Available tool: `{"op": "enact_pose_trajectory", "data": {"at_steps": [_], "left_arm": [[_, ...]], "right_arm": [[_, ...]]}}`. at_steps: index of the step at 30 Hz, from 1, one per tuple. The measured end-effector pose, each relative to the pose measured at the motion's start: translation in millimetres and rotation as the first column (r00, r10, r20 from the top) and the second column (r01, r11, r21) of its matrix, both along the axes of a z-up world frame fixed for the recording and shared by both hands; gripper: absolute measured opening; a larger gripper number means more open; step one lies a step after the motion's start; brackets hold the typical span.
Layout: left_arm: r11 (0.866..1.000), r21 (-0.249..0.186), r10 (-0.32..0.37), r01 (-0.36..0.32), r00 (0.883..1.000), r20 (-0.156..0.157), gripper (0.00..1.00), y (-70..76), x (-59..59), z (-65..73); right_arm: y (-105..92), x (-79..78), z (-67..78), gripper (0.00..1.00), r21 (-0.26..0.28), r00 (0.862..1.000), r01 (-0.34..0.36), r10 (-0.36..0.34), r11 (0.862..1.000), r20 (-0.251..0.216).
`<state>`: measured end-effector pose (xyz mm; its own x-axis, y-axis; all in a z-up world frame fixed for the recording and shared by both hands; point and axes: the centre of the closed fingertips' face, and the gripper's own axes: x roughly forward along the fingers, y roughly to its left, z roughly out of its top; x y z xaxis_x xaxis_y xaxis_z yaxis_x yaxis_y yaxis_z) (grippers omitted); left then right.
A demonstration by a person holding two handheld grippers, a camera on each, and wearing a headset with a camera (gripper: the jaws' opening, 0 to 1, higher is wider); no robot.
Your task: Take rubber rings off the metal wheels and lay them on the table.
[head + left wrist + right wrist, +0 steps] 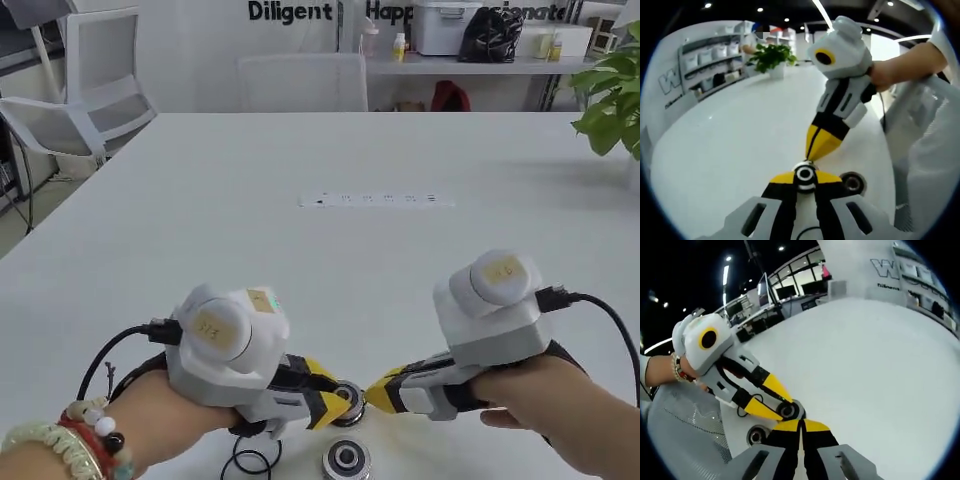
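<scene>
My left gripper [340, 404] is shut on a small metal wheel [349, 397] just above the table's near edge; its yellow jaws clamp the wheel [805, 173] from both sides. From the right, my right gripper [371, 393] meets it with jaws pressed together at the wheel's rim, pinching the black rubber ring there [809, 161]. In the right gripper view the shut tips [801, 421] touch the held wheel [788, 411]. A second wheel [346, 461] lies on the table below them. Loose black rubber rings [251, 462] lie beside it, under the left gripper.
The white table [330, 280] stretches far ahead, with a flat power strip [375, 199] at its middle. A potted plant [612, 95] stands at the far right edge. White chairs [95, 80] stand at the left and far end. Black cables trail from both grippers.
</scene>
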<state>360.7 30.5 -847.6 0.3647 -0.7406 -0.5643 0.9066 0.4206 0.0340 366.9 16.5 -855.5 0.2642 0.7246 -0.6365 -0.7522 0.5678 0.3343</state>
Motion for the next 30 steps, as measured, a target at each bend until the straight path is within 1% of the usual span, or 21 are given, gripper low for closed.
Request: {"op": "enact_pose_trajectory", "data": {"at_steps": [1, 2, 3, 4, 6, 7, 8, 10, 12, 15, 18, 20, 21, 24, 27, 30], "left_arm": [[1.000, 0.001, -0.001, 0.001, 1.000, 0.002, 0.14, -0.1, -0.2, 0.0], [1.000, 0.002, -0.002, 0.002, 1.000, 0.004, 0.14, -0.3, 0.1, -0.3], [1.000, 0.003, -0.002, 0.002, 1.000, 0.005, 0.14, -0.3, 0.2, -0.3], [1.000, 0.005, -0.004, 0.004, 1.000, 0.009, 0.14, -0.5, 0.4, -0.6], [1.000, 0.007, -0.006, 0.006, 1.000, 0.011, 0.14, -0.9, -0.1, -0.7], [1.000, 0.007, -0.007, 0.007, 1.000, 0.012, 0.14, -1.0, -0.4, -0.7], [1.000, 0.006, -0.007, 0.006, 1.000, 0.012, 0.14, -1.3, -0.5, -0.7], [1.000, 0.005, -0.008, 0.007, 1.000, 0.011, 0.14, -1.5, -0.5, -0.8], [1.000, 0.012, -0.017, 0.017, 1.000, 0.018, 0.14, -1.6, -0.1, -0.9], [1.000, 0.015, -0.020, 0.020, 1.000, 0.020, 0.13, -1.4, 0.0, -0.8], [1.000, 0.013, -0.016, 0.016, 1.000, 0.020, 0.13, -1.2, 0.6, -0.7], [1.000, 0.017, -0.016, 0.016, 1.000, 0.023, 0.13, -1.8, 1.0, -1.5], [1.000, 0.020, -0.018, 0.018, 0.999, 0.029, 0.13, -2.3, 1.3, -1.3], [1.000, 0.018, -0.014, 0.013, 1.000, 0.025, 0.13, -1.8, 2.1, -1.7], [1.000, 0.019, -0.012, 0.011, 1.000, 0.025, 0.13, -1.8, 2.5, -1.5], [0.999, 0.033, -0.011, 0.011, 1.000, 0.029, 0.13, -2.1, 2.6, -1.6]], "right_arm": [[0.4, -0.6, 0.2, 0.00, 0.017, 1.000, 0.016, -0.015, 1.000, -0.019], [0.5, -0.1, 0.8, 0.00, 0.043, 0.998, 0.042, -0.040, 0.998, -0.053], [0.4, -0.3, 1.2, 0.00, 0.059, 0.996, 0.057, -0.053, 0.997, -0.073], [0.3, 0.4, 1.6, 0.00, 0.081, 0.991, 0.086, -0.077, 0.993, -0.107], [-0.3, 1.1, 1.6, 0.00, 0.108, 0.982, 0.124, -0.106, 0.986, -0.156], [-0.4, 0.7, 2.2, 0.00, 0.127, 0.973, 0.153, -0.127, 0.980, -0.193], [-0.2, 1.1, 2.6, 0.00, 0.138, 0.968, 0.167, -0.136, 0.976, -0.210], [-1.6, 1.1, 1.6, 0.00, 0.136, 0.969, 0.165, -0.135, 0.977, -0.209], [0.3, 0.1, 2.6, 0.00, 0.137, 0.968, 0.168, -0.137, 0.976, -0.211], [1.5, -0.6, 4.0, 0.00, 0.137, 0.968, 0.170, -0.139, 0.976, -0.211], [2.9, -0.4, 4.9, 0.00, 0.138, 0.965, 0.177, -0.145, 0.974, -0.218], [4.1, -0.7, 3.8, 0.00, 0.121, 0.968, 0.171, -0.144, 0.978, -0.207], [5.4, -1.5, 5.2, 0.00, 0.125, 0.969, 0.168, -0.141, 0.978, -0.201], [6.3, -1.7, 6.3, 0.00, 0.117, 0.972, 0.162, -0.138, 0.980, -0.192], [6.8, -1.1, 6.7, 0.00, 0.120, 0.973, 0.159, -0.135, 0.980, -0.189], [8.3, -1.2, 7.9, 0.00, 0.128, 0.971, 0.163, -0.136, 0.978, -0.198]]}}
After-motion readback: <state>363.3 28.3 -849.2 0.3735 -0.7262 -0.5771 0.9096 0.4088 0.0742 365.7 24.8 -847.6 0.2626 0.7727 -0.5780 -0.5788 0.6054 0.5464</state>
